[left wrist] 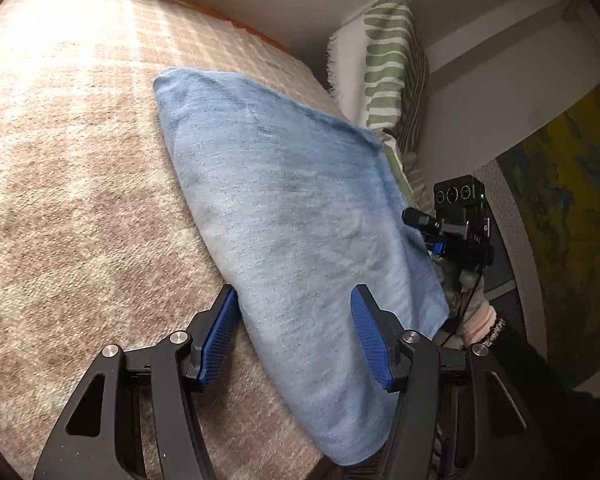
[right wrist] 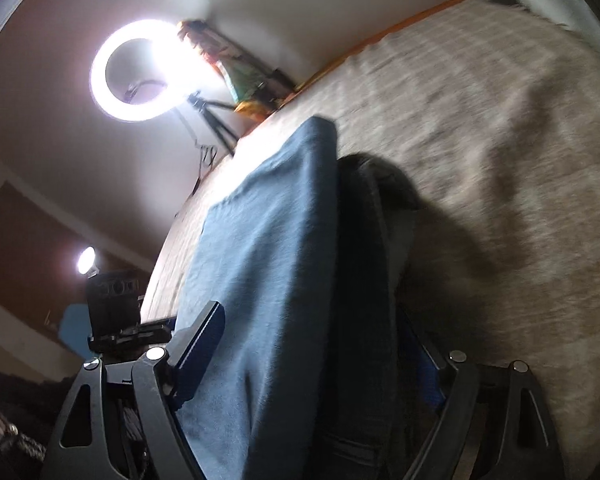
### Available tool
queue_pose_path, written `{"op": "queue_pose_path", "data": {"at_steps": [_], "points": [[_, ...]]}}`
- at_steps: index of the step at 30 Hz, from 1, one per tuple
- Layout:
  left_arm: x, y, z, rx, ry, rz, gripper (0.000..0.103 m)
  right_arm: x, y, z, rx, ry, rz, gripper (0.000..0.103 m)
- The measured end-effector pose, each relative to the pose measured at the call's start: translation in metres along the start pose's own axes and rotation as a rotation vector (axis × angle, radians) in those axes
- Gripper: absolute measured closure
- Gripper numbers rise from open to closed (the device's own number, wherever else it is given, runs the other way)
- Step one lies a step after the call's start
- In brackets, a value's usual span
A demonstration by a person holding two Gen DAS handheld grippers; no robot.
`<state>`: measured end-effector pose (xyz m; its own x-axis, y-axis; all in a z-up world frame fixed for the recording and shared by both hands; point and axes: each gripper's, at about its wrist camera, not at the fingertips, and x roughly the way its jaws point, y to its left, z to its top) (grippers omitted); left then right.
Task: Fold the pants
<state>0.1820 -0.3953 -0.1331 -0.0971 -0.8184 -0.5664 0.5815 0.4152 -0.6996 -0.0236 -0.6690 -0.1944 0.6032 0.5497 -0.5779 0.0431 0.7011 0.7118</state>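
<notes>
Light blue pants (left wrist: 292, 208) lie folded on a beige checked blanket (left wrist: 80, 160). My left gripper (left wrist: 292, 332) is open; its blue pads straddle the near end of the pants without pinching them. The right gripper's body (left wrist: 460, 216) shows at the pants' right edge. In the right wrist view the pants (right wrist: 276, 280) look dark blue and run between my right gripper's (right wrist: 316, 344) spread fingers, with a darker folded layer on the right. The right finger is mostly hidden by cloth. The jaws stand wide apart.
A green striped pillow (left wrist: 392, 68) leans on the white wall beside the bed. A lit ring light (right wrist: 136, 72) on a tripod and colourful cloth (right wrist: 236, 68) stand past the far bed edge. The bed edge drops off to the right in the left wrist view.
</notes>
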Motion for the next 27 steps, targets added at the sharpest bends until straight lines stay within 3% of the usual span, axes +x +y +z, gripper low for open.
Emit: {"op": "queue_pose_path", "data": {"at_steps": [3,4,8,11,18,27], "points": [[0.000,0.002,0.001,-0.006,-0.011,-0.007,0.049,0.011,0.007,0.005,-0.034,0.034,-0.013,0.024],[0.001,0.001,0.002,-0.004,-0.014,-0.007,0.050,0.014,0.010,0.007,-0.039,0.043,-0.023,0.030],[0.009,0.001,0.006,-0.006,-0.024,-0.004,0.069,0.018,0.019,0.010,-0.055,0.062,-0.097,0.059],[0.010,-0.003,0.009,0.027,-0.033,-0.006,0.080,0.015,0.041,0.012,-0.111,0.062,-0.201,0.071],[0.005,-0.017,0.019,0.103,-0.052,0.004,0.085,0.017,0.079,0.019,-0.192,0.067,-0.387,0.078],[-0.019,-0.027,0.035,0.149,-0.124,-0.016,0.087,-0.002,0.120,0.027,-0.285,0.011,-0.429,0.080]]}}
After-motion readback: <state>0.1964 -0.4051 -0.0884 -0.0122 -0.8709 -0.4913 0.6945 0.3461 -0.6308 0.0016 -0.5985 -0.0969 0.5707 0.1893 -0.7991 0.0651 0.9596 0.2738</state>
